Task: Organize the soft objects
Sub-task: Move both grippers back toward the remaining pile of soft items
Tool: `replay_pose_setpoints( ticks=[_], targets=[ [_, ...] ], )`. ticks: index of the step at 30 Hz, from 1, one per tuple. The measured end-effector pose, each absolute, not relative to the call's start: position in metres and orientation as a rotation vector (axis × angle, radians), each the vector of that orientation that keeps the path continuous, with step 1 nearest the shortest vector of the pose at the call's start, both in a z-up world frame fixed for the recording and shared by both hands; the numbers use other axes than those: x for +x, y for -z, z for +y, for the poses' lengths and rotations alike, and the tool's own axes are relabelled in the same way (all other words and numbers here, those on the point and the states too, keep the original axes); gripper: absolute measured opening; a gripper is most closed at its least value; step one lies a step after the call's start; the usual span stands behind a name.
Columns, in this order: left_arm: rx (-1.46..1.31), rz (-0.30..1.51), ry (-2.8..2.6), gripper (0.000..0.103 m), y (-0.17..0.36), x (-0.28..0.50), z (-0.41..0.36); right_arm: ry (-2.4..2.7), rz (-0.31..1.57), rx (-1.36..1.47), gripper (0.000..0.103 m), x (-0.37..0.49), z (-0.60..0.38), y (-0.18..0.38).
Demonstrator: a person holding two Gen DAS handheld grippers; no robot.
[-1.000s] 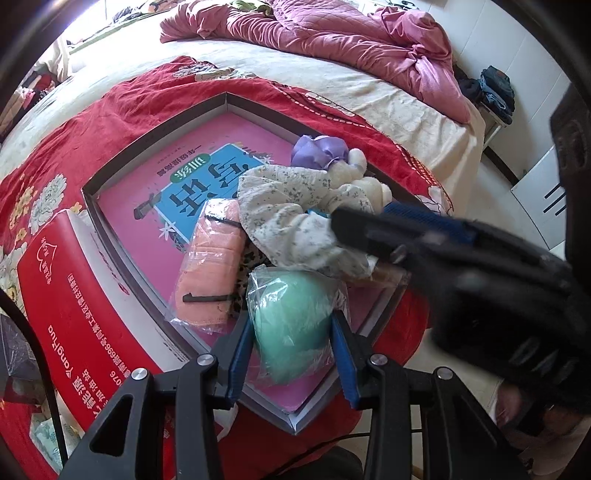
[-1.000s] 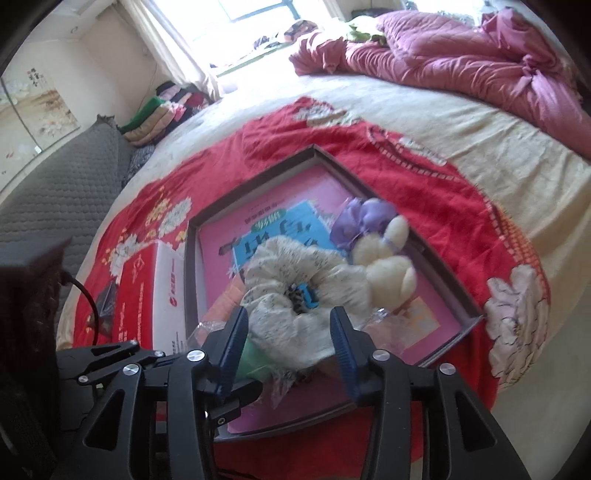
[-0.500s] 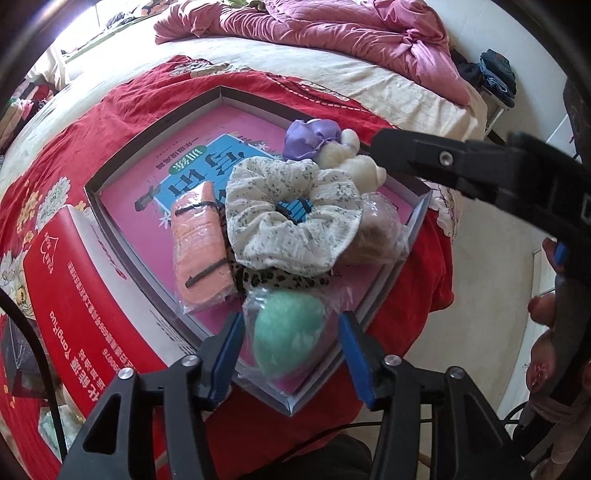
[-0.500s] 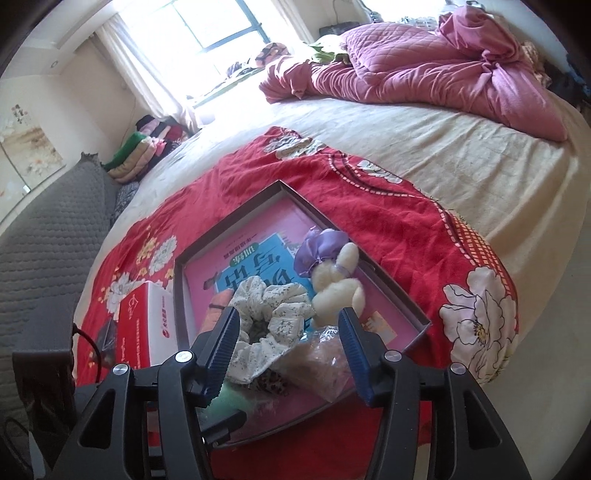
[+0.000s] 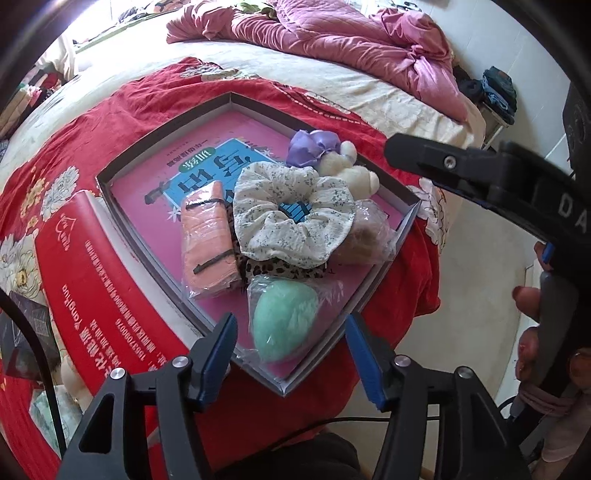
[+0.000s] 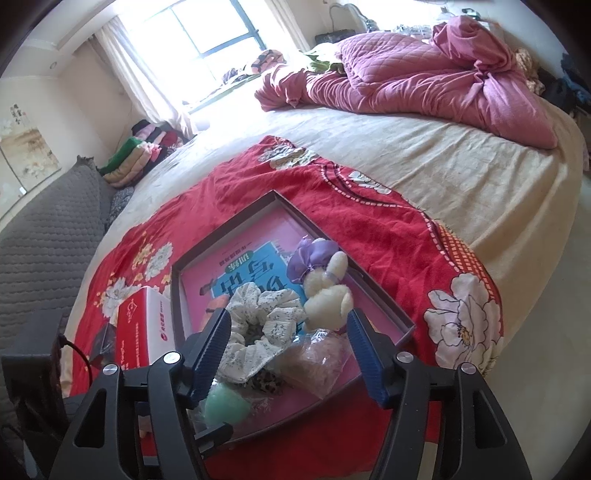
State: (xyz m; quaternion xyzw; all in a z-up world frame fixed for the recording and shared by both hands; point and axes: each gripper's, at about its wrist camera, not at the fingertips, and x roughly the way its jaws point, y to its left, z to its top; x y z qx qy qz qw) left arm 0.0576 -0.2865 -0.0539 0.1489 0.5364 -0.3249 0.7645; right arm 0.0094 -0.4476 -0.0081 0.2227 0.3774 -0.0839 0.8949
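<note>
Both tools, left [image 5: 290, 338] and right [image 6: 290, 341], have just been opening and grasp nothing, apparently because the scrunchie [image 5: 291, 214] and green puff [image 5: 284, 317] now lie gathered in the tray [image 5: 155, 147] on the bed.

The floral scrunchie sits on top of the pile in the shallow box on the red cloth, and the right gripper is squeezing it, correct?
Not quite. The floral scrunchie does top the pile in the shallow box, but the right gripper is open, its jaws just widened and apart from it, as the right wrist view shows.

Bright daylight from a blown-out window [image 6: 221, 33]; heavy fisheye-edge distortion.
</note>
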Motion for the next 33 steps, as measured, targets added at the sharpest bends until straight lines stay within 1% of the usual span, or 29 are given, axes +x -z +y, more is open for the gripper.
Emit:
replay_pose_setpoints(
  ticks=[3, 5, 12, 14, 33],
  targets=[
    [0.319, 1.156, 0.699, 0.065, 0.049, 0.056, -0.284, 0.187, 0.788, 0.439, 0.071, 0.009, -0.445, 0.007],
    [0.319, 1.143, 0.690, 0.071, 0.046, 0.055, -0.282, 0.197, 0.792, 0.428, 0.071, 0.009, -0.444, 0.007],
    [0.302, 1.116, 0.668, 0.076, 0.033, 0.051, -0.275, 0.236, 0.792, 0.407, 0.072, 0.003, -0.445, 0.004],
    [0.293, 1.111, 0.654, 0.081, 0.030, 0.051, -0.271, 0.242, 0.790, 0.402, 0.072, 0.001, -0.444, 0.003],
    [0.162, 1.070, 0.547, 0.083, 0.002, 0.058, -0.214, 0.236, 0.786, 0.313, 0.072, -0.001, -0.417, -0.017]
  ],
)
